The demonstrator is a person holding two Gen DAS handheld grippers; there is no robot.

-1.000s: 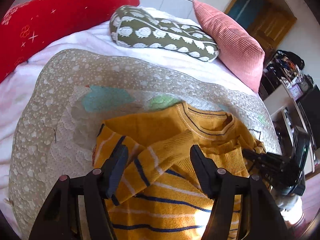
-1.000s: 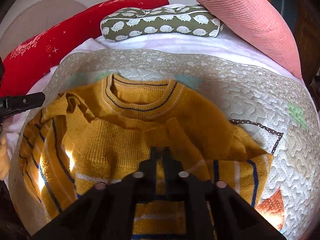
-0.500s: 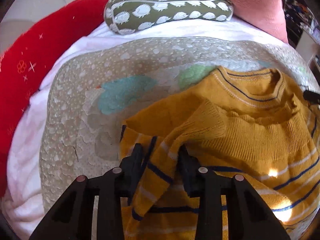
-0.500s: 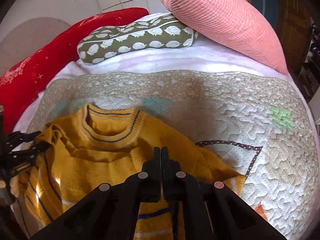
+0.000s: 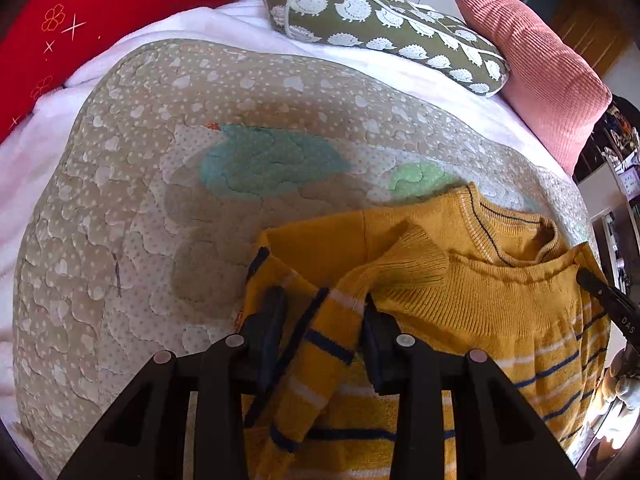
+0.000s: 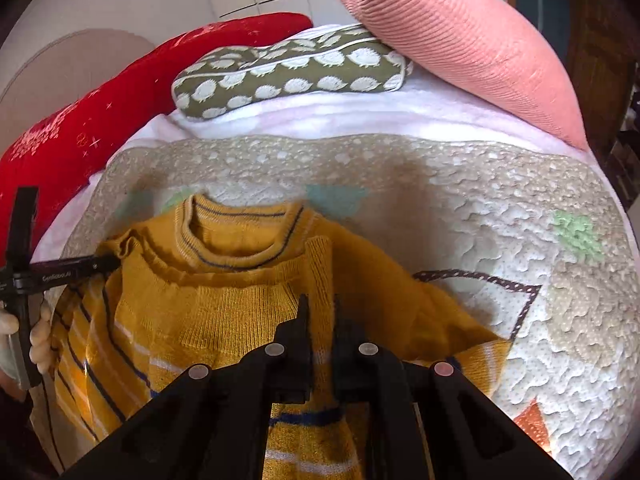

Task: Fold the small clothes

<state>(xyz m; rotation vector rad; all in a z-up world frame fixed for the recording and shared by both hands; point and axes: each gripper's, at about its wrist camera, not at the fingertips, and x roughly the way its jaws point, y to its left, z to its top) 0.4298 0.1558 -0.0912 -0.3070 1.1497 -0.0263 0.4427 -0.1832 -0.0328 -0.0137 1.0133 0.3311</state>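
A mustard sweater (image 5: 500, 308) with navy and white stripes lies collar-away on the quilted mat. My left gripper (image 5: 322, 304) is shut on its striped left sleeve (image 5: 332, 344), whose ribbed cuff (image 5: 416, 256) points across the chest. In the right wrist view the same sweater (image 6: 224, 312) fills the lower left. My right gripper (image 6: 322, 308) is shut on the other sleeve (image 6: 320, 264), a thin strip of yellow knit showing between its fingers. The left gripper (image 6: 60, 272) reaches in at the sweater's left shoulder, and the right gripper's tip (image 5: 604, 292) shows at the far right edge.
The beige quilted mat (image 5: 160, 240) covers a white blanket on the bed. Behind it lie a red cushion (image 5: 60, 12), a green hedgehog-print cushion (image 5: 380, 20) and a pink ribbed pillow (image 5: 540, 60). Cluttered furniture (image 5: 624, 168) stands past the bed's right side. A hand (image 6: 40, 340) holds the left tool.
My left gripper's jaws came together on the striped sleeve and sank toward the sweater. The right gripper stayed shut and shifted a little over the chest.
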